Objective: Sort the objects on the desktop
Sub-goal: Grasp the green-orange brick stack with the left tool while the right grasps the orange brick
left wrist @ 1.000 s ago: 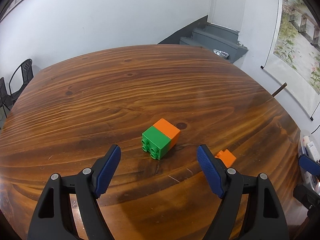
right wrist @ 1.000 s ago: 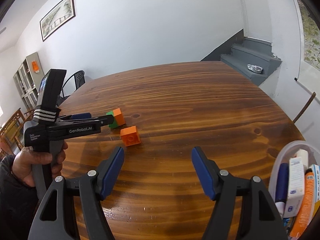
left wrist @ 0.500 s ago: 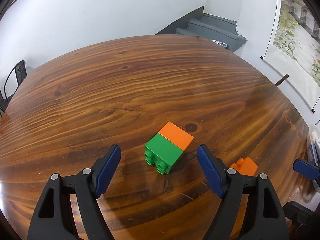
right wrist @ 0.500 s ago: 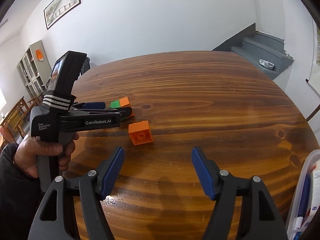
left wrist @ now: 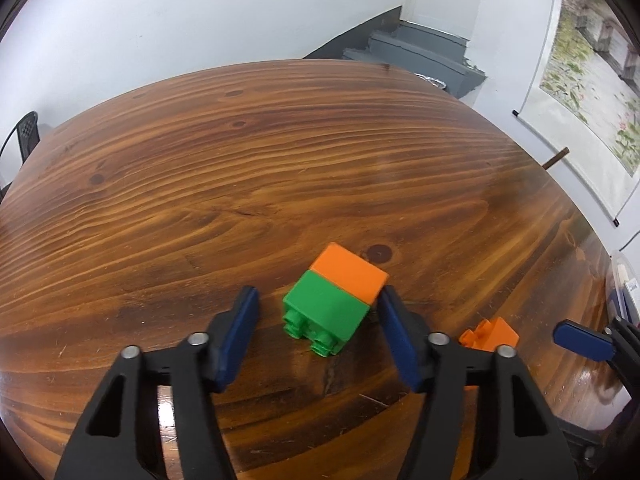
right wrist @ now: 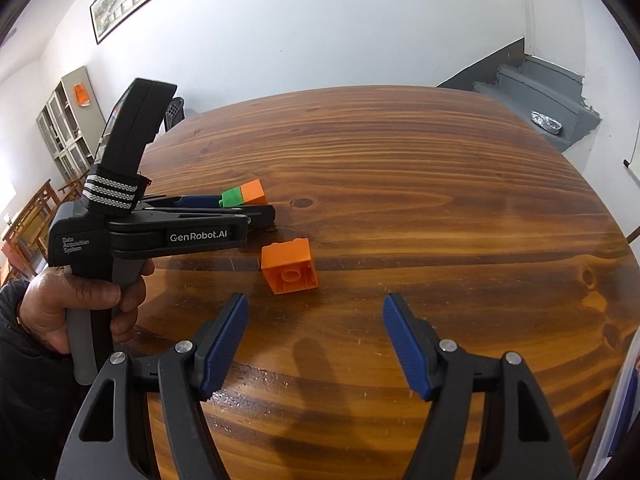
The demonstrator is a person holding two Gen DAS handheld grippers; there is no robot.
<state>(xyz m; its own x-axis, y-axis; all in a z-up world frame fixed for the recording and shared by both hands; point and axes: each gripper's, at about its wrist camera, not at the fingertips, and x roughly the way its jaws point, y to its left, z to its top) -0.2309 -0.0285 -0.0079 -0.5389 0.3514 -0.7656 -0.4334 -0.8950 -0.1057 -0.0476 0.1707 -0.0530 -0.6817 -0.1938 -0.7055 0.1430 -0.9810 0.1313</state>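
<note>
A green brick joined to an orange brick (left wrist: 334, 298) lies on its side on the round wooden table (left wrist: 240, 160). My left gripper (left wrist: 316, 334) is open, with its jaws on either side of the green half, not touching it. The joined pair also shows in the right wrist view (right wrist: 243, 197), beside the left gripper (right wrist: 240, 210). A loose orange brick (right wrist: 290, 266) lies hollow side toward me, just ahead of my open, empty right gripper (right wrist: 316, 340). It also shows in the left wrist view (left wrist: 490, 334).
A clear plastic bin (left wrist: 622, 284) with small items stands at the table's right edge. Chairs and a shelf cabinet (right wrist: 66, 136) stand beyond the table's left side. Grey steps (right wrist: 540, 92) lie behind the table.
My left gripper has moved forward, so the green and orange pair now lies between its jaws. My right gripper has moved closer to the loose orange brick.
</note>
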